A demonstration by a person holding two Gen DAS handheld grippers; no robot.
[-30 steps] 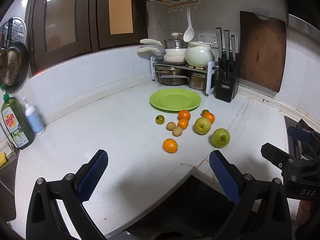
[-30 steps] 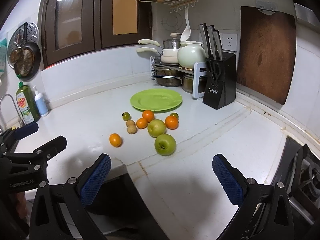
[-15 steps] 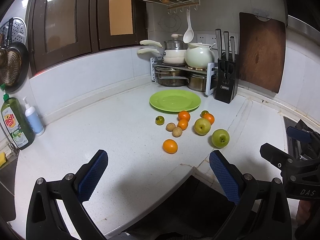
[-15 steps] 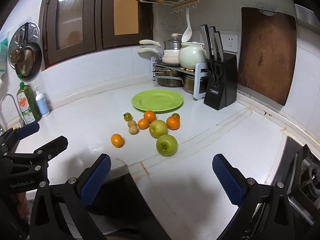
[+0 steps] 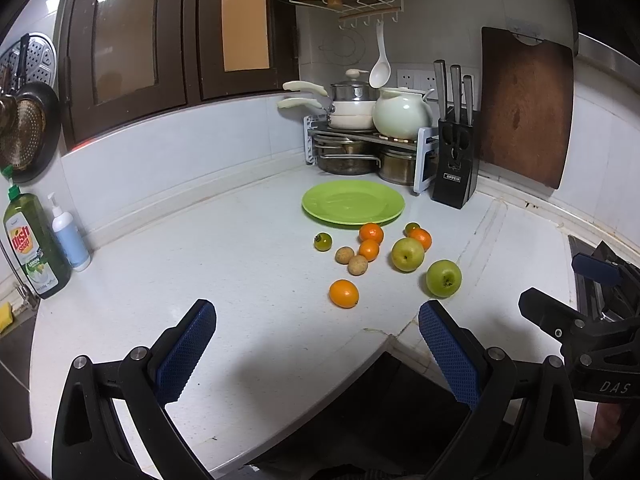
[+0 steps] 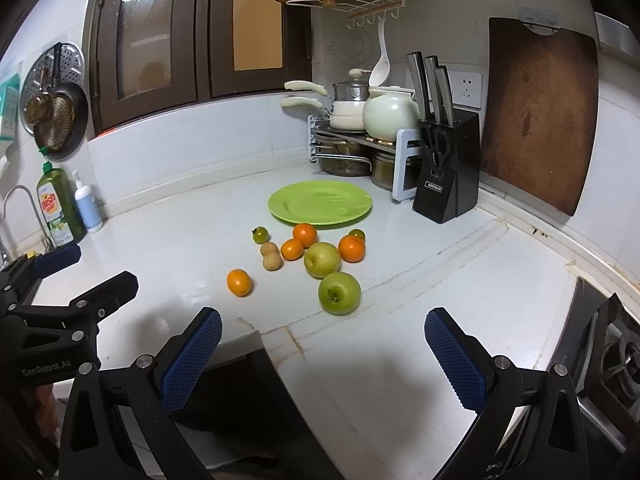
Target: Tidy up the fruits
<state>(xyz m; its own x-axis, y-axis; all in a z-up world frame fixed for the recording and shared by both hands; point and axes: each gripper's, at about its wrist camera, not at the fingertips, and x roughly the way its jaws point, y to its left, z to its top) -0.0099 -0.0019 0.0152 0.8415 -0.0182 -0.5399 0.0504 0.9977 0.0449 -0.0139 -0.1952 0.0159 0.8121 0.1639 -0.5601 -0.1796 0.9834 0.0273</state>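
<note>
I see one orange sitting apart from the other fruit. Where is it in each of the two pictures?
Left wrist view: the lone orange lies just below centre, nearest the camera, left of the green apple.
Right wrist view: the lone orange lies left of centre, left of the green apple.
Shared landmark: the green plate behind the fruit.

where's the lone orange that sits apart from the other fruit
In both views the lone orange lies on the countertop at the near-left edge of the fruit cluster, just in front of the two small brown fruits.
</note>
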